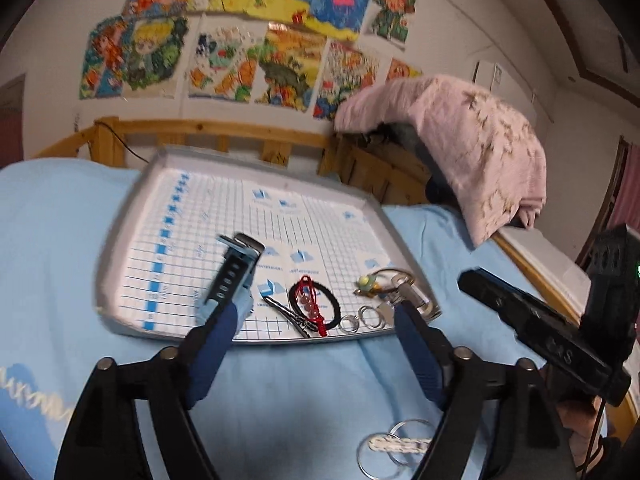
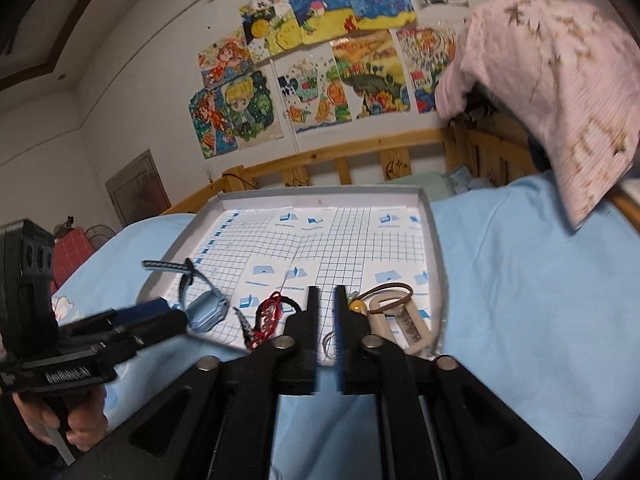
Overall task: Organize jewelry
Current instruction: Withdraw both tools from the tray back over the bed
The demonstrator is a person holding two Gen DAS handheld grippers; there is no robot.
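Left gripper (image 1: 316, 320) spread, watch (image 1: 234, 276) at its left finger; keyring (image 1: 394, 446) only in left view.

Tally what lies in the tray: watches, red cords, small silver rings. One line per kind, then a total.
Watch: 1
Red cord: 1
Small silver rings: 2
Total: 4

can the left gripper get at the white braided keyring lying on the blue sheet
Probably not without pulling back: the white braided keyring with metal rings lies below the open left gripper, whose fingertips are already over the grey tray.
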